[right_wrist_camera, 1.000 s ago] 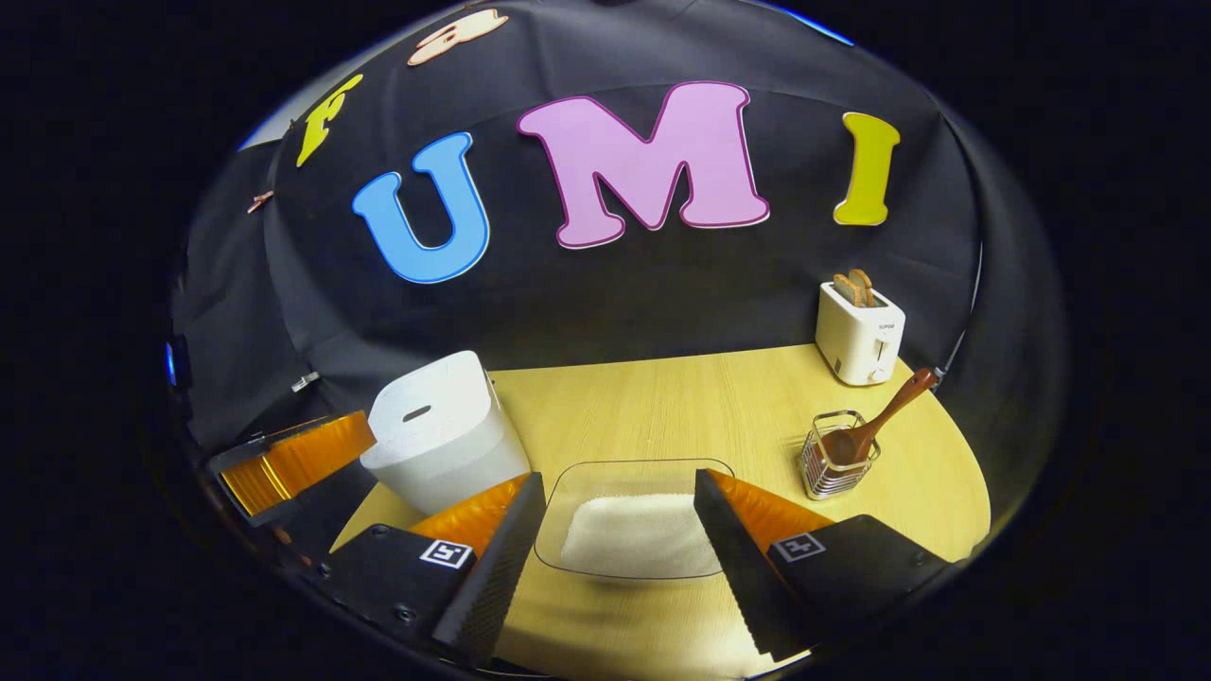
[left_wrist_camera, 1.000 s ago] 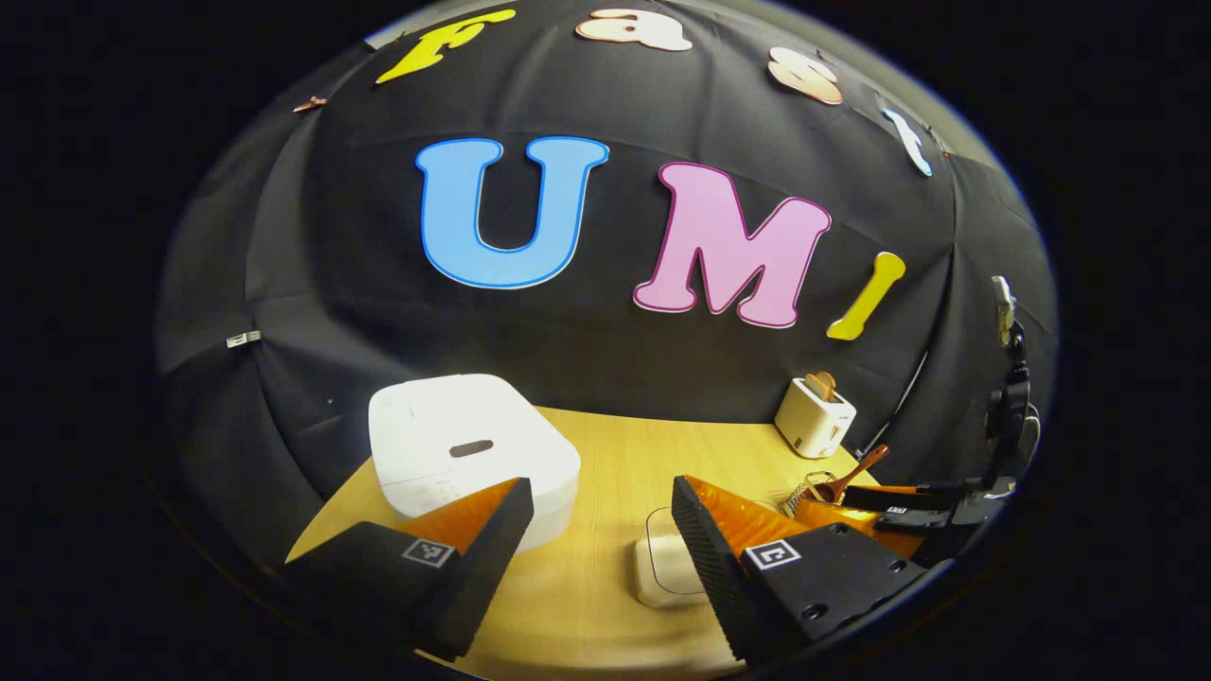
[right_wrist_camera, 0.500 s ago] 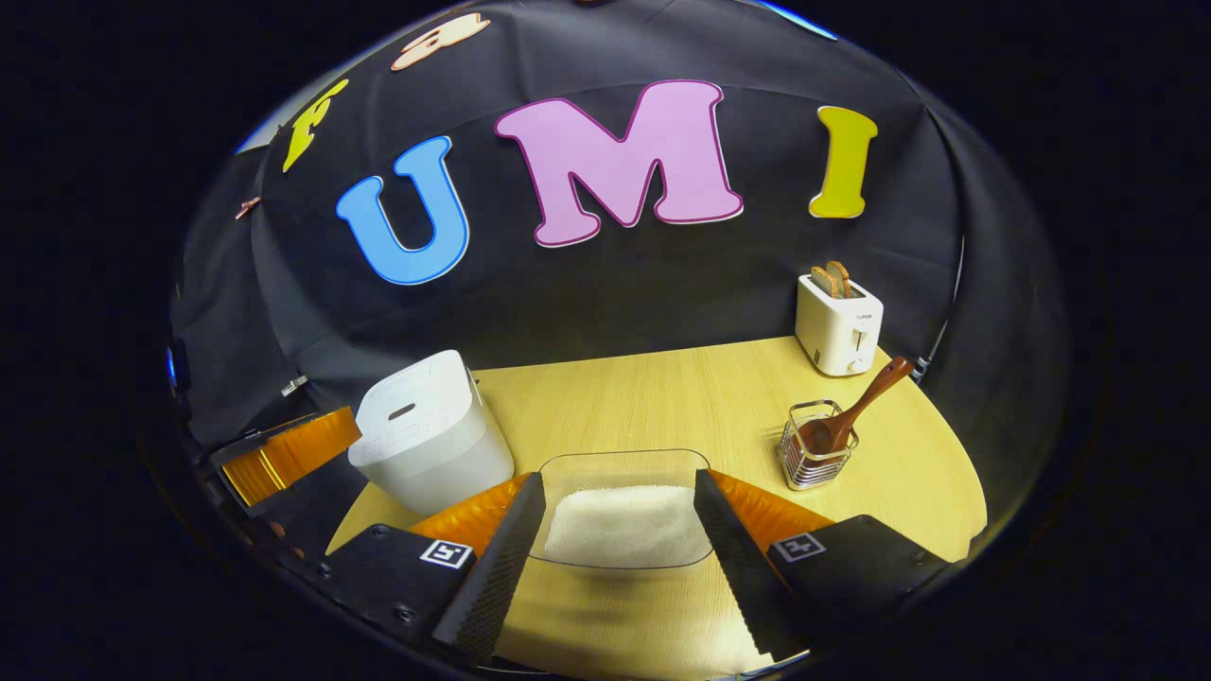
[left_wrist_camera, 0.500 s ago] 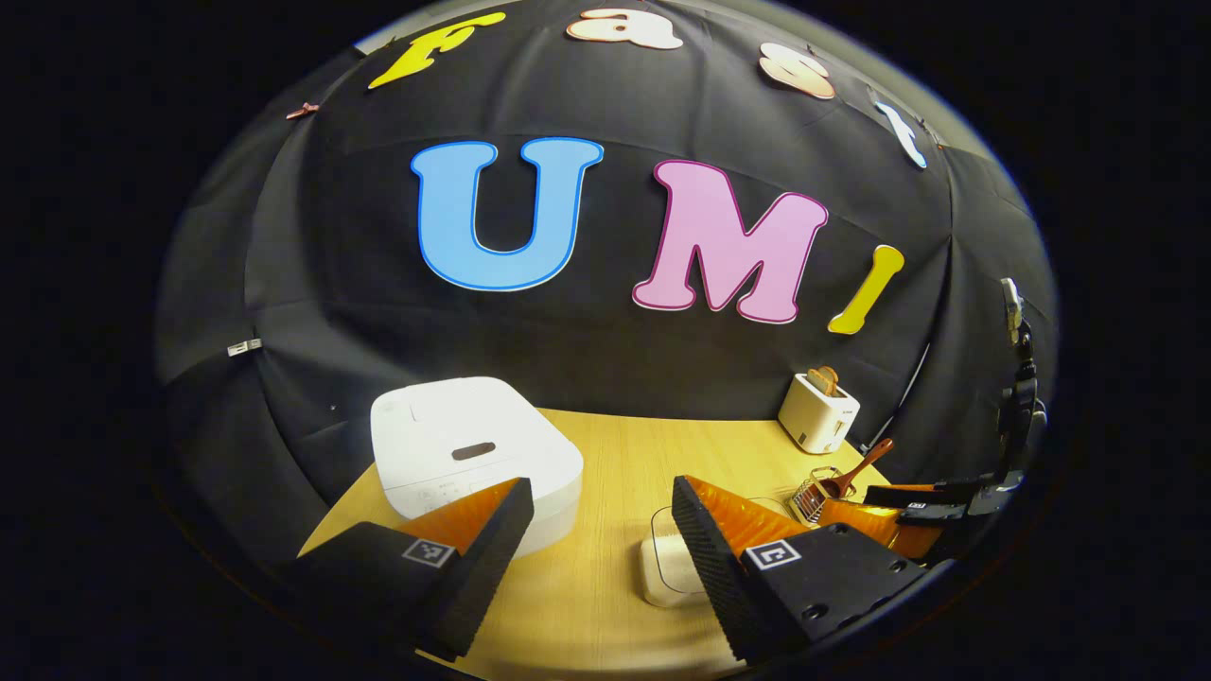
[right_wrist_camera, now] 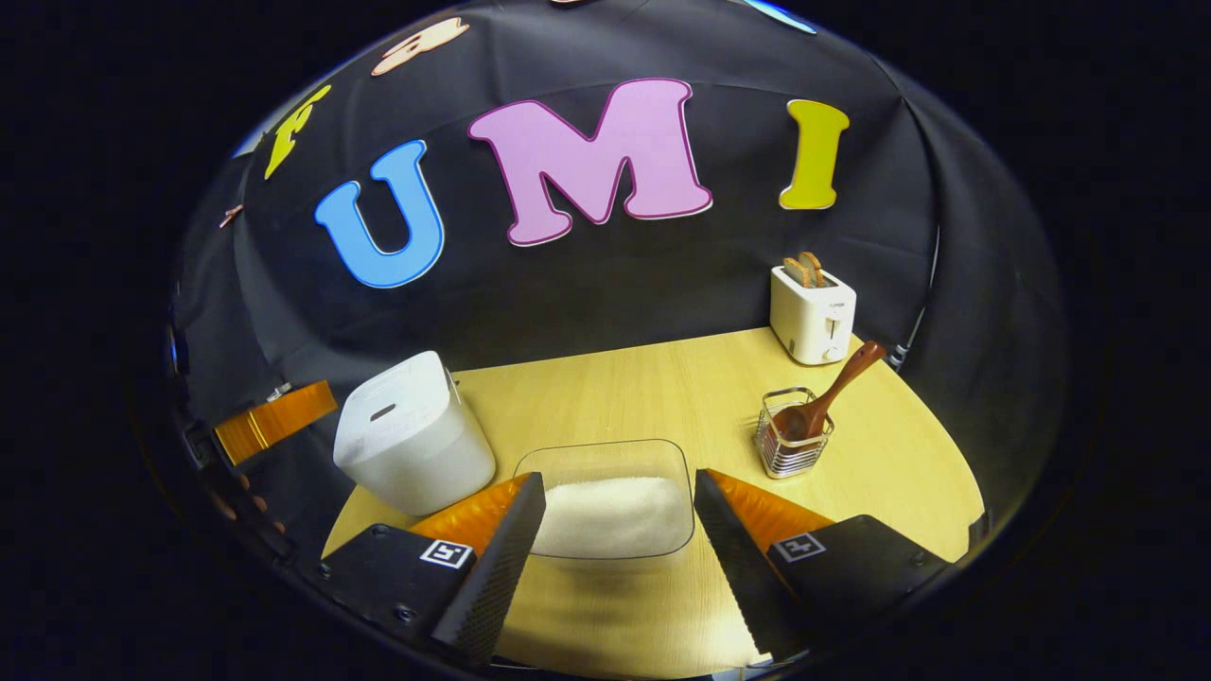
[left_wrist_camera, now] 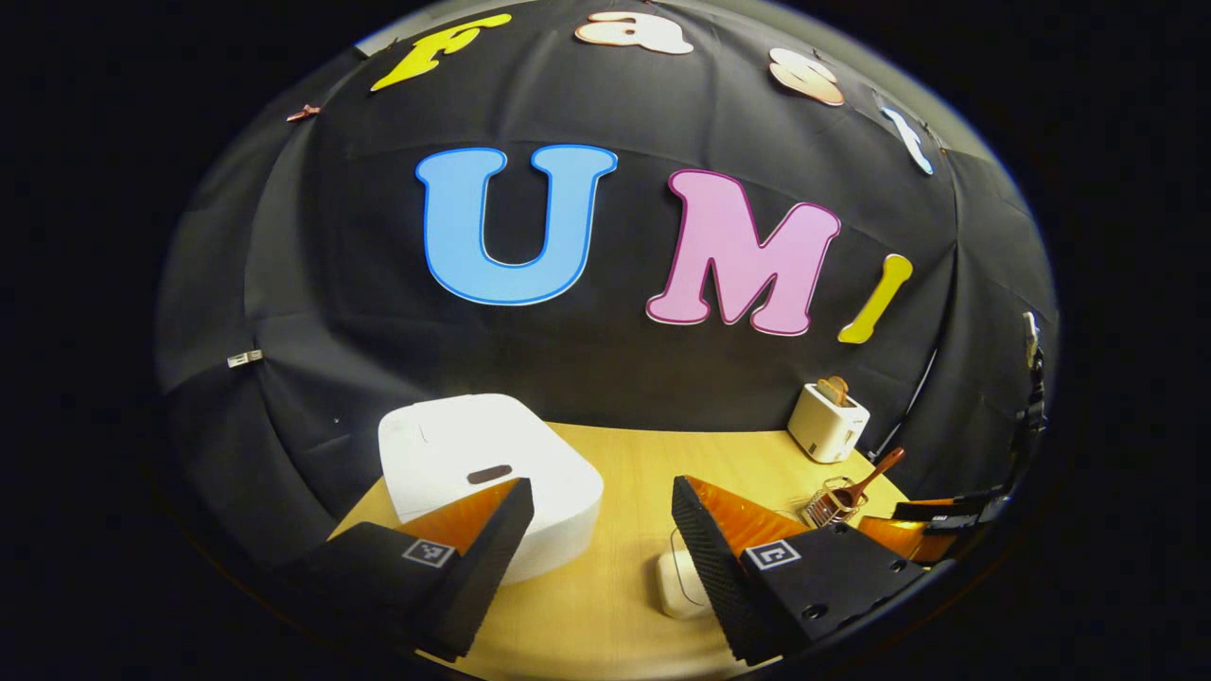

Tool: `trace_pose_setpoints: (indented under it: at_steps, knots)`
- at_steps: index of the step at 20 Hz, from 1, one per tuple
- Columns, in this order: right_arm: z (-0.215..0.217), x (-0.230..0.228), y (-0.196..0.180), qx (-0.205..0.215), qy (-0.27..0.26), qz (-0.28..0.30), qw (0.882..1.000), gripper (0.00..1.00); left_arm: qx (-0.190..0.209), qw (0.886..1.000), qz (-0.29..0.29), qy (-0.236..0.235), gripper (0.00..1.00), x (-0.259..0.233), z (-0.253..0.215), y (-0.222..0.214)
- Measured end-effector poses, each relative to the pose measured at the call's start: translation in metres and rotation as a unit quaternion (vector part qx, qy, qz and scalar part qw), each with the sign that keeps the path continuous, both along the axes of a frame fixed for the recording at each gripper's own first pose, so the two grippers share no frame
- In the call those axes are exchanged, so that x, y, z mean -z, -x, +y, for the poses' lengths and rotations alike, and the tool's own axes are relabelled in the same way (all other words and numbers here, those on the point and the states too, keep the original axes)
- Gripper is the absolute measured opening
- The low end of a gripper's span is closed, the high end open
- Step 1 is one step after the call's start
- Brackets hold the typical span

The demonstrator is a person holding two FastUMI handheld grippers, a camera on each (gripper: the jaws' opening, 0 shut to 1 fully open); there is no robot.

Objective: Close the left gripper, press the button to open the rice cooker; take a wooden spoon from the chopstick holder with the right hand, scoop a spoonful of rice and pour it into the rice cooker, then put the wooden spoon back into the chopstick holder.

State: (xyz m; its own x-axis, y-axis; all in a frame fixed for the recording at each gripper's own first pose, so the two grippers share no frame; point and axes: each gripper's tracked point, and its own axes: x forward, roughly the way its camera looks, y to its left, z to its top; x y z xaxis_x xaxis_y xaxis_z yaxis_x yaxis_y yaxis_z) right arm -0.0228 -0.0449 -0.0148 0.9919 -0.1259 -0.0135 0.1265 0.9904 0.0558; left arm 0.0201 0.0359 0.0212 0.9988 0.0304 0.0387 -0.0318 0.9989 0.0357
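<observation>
Nearest, in the left gripper view: left claw [left_wrist_camera: 601,530] spread wide, nothing between the fingers, hovering just short of the rice cooker [left_wrist_camera: 487,473]. In the right gripper view: right claw [right_wrist_camera: 620,539] likewise wide apart and empty, poised above the near edge of the clear rice tray [right_wrist_camera: 605,501].

Progress, judged: essentially at the start. Lid down, button (dark oval on the lid top) [left_wrist_camera: 489,474] not pressed, left claw not yet brought together for the press. Spoon untouched, no scoop, no pour, no return.

Farther back on the tabletop [right_wrist_camera: 662,397]: cooker white, boxy, rounded corners, on the left side. Tray holds a flat bed of white rice, centre front. Wooden spoon [right_wrist_camera: 828,392] leaning in the wire chopstick holder [right_wrist_camera: 793,443], bowl down, handle tilted up toward the toaster [right_wrist_camera: 812,301] near the back wall.
</observation>
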Motion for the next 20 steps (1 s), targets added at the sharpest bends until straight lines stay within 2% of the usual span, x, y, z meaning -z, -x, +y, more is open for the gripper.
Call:
trace_pose_setpoints:
  at_steps: [1, 3, 5, 6, 8, 10, 12, 14, 16, 20]
  knots:
    - [-0.004, 0.001, 0.001, 0.006, -0.002, 0.000, 1.000, 0.99, -0.002, 1.000, -0.003, -0.002, 0.95, -0.004, 0.006, -0.003]
    - [-0.012, 0.002, 0.005, 0.020, -0.007, 0.001, 1.000, 0.99, -0.006, 1.000, -0.011, -0.006, 0.88, -0.012, 0.020, -0.011]
    - [-0.019, 0.004, 0.010, 0.035, -0.012, 0.004, 0.999, 0.98, -0.007, 1.000, -0.019, -0.009, 0.77, -0.022, 0.033, -0.021]
    - [-0.022, 0.004, 0.013, 0.043, -0.014, 0.003, 0.999, 0.99, -0.006, 1.000, -0.022, -0.011, 0.68, -0.024, 0.038, -0.027]
    - [-0.026, 0.007, 0.016, 0.053, -0.013, 0.005, 0.999, 0.99, 0.001, 1.000, -0.021, -0.013, 0.60, -0.029, 0.047, -0.040]
    - [-0.027, 0.012, 0.019, 0.061, -0.015, 0.010, 0.998, 0.99, 0.002, 1.000, -0.014, -0.019, 0.38, -0.025, 0.059, -0.058]
    - [-0.028, 0.017, 0.022, 0.071, -0.015, 0.017, 0.997, 0.99, -0.013, 1.000, -0.005, -0.020, 0.15, -0.022, 0.075, -0.072]
    - [-0.028, 0.019, 0.027, 0.081, -0.013, 0.018, 0.996, 0.99, -0.007, 1.000, 0.007, -0.012, 0.05, -0.017, 0.083, -0.086]
    - [-0.031, 0.022, 0.032, 0.096, -0.012, 0.020, 0.995, 0.99, 0.004, 0.999, 0.032, -0.002, 0.05, -0.004, 0.089, -0.099]
    - [-0.034, 0.029, 0.040, 0.125, -0.025, 0.023, 0.992, 0.99, 0.000, 0.997, 0.079, 0.012, 0.05, 0.022, 0.103, -0.127]
